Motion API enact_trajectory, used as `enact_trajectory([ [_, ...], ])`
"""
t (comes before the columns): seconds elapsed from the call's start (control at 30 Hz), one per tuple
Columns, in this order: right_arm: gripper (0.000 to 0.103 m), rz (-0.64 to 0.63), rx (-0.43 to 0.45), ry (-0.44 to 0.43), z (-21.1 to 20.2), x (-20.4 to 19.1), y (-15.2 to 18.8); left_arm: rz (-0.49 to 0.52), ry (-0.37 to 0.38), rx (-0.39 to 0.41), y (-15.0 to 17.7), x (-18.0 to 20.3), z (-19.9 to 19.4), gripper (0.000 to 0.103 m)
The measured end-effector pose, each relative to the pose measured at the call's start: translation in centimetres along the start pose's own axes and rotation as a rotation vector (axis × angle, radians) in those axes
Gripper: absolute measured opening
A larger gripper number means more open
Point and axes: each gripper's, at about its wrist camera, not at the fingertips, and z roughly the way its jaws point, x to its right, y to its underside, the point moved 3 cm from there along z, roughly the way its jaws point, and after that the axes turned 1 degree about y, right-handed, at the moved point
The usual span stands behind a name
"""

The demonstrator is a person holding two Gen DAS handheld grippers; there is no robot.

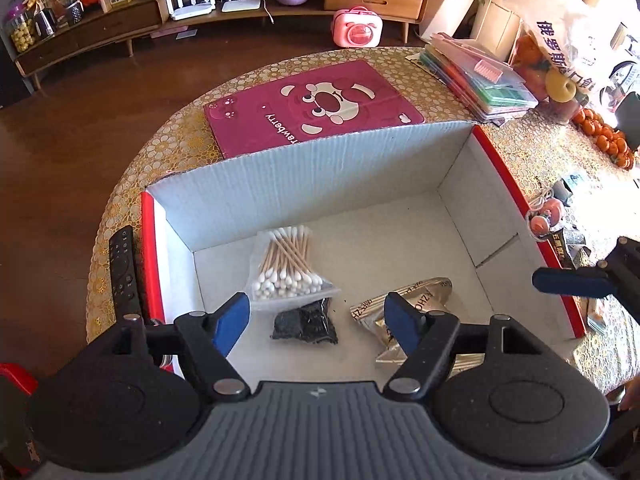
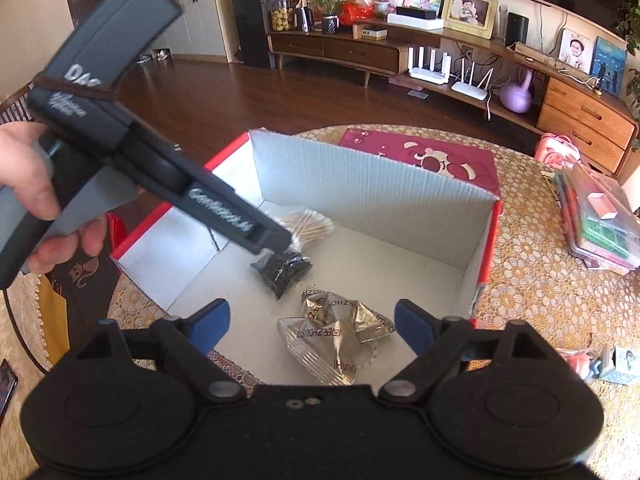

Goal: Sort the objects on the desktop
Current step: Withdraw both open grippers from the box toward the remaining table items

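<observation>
White corrugated card lines the open box, whose outer walls are red and which is set on a round table covered with a gold-patterned cloth. Three things are seen lying on the box floor: a clear bag of cotton swabs toward the far wall, a small bag of black granules just in front of it, and crumpled silver foil packets nearer the right side. The left gripper is held over the near part of the box with its blue-padded fingers spread wide and nothing between them; the black bag is framed in the gap below. The right gripper is likewise held apart and empty, above the foil packets. In the right wrist view, the left tool is seen gripped by a hand. A black remote control is seen beside the box's left wall, and a pink bear-printed box lies behind it.
</observation>
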Motion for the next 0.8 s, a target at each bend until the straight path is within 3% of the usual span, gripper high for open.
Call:
enact_trajectory([
  [0.33,0.095,0.001,0.041,-0.014,-3.4,0.0,0.9,0.007,-0.007,0.032,2.2,0.3,-5.4,0.082],
  [0.63,0.097,-0.005,0.102,-0.008,-7.7,0.3,1.8,0.021,-0.012,0.053,3.7,1.7,-7.9,0.086],
  [0.8,0.097,0.004,0.129,-0.003,-9.6,0.8,2.3,0.027,-0.010,0.066,4.3,2.9,-8.6,0.095],
])
